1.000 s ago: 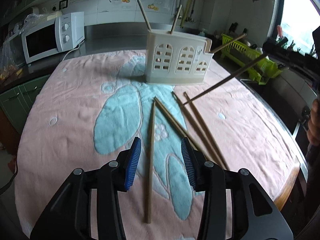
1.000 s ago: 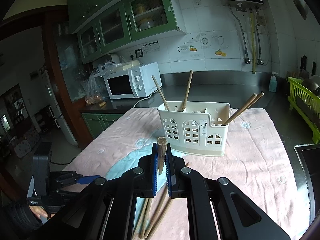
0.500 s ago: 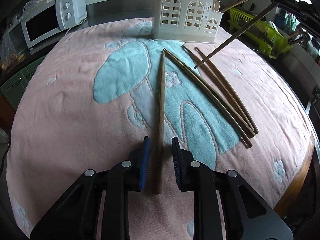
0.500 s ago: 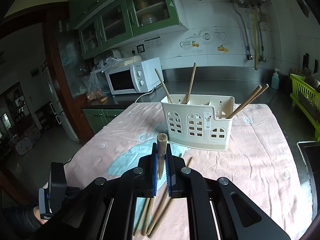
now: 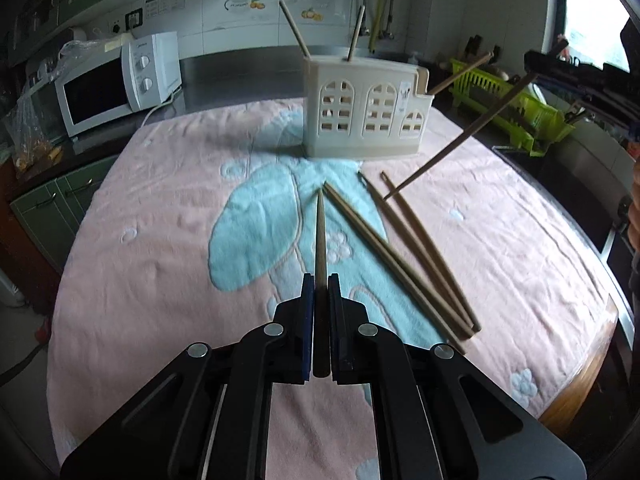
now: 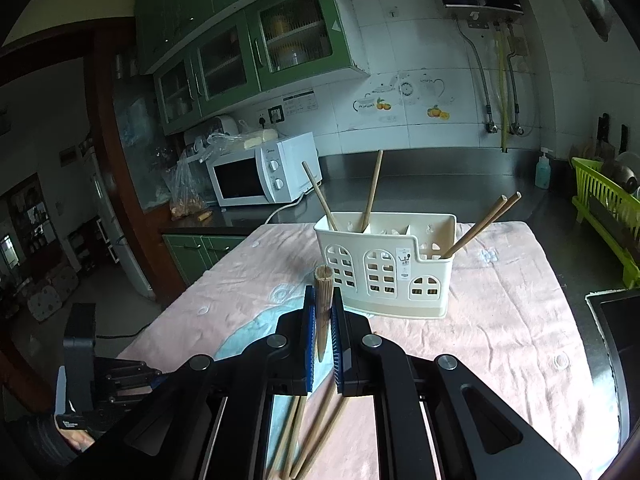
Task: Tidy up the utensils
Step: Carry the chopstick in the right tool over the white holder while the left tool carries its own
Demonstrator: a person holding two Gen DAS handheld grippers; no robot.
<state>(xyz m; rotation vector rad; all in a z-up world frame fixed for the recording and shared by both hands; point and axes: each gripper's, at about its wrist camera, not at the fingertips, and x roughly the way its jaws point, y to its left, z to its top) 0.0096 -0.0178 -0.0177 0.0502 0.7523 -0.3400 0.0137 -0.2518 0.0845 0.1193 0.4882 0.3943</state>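
Note:
A cream utensil holder (image 5: 366, 114) with arched cut-outs stands at the far side of the pink towel (image 5: 160, 240); it also shows in the right wrist view (image 6: 386, 270). Several wooden chopsticks stick out of it. My left gripper (image 5: 320, 280) is shut on one chopstick (image 5: 319, 232), which points toward the holder. Three loose chopsticks (image 5: 416, 264) lie on the towel to its right. My right gripper (image 6: 322, 300) is shut on another chopstick (image 6: 323, 292), held above the towel; in the left wrist view that chopstick (image 5: 460, 140) slants down from the right.
A white microwave (image 5: 116, 88) sits on the counter at the back left. A lime-green dish rack (image 5: 516, 108) stands at the right. The table's wooden edge (image 5: 580, 384) shows at the right front. Green cabinets (image 6: 256, 52) hang on the wall.
My left gripper dropped over the lying chopstick, shut on it and lifted its near end. My right gripper kept its chopstick and shifted only slightly.

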